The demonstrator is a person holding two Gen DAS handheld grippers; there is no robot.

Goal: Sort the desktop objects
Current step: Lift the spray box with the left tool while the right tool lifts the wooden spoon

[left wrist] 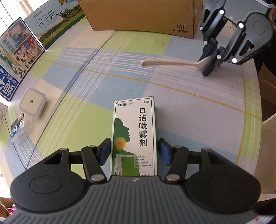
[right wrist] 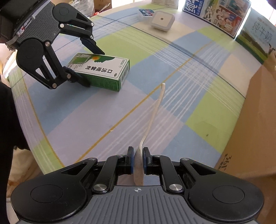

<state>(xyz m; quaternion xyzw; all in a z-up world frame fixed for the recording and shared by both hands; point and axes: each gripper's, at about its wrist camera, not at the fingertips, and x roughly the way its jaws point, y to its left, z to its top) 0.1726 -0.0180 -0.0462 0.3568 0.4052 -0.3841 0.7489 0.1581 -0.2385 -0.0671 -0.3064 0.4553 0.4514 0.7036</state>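
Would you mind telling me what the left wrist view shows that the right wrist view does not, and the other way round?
Only the left wrist view shows the front of the medicine box upright for reading, between the open fingers of the left gripper, with small gaps on each side, and the spoon's handle side-on above the table.

Only the right wrist view shows the spoon bowl pinched edge-on by the right gripper, and the box's green side with its barcode end.

Both show the white square night light, the checked tablecloth, the cardboard box and the milk cartons.
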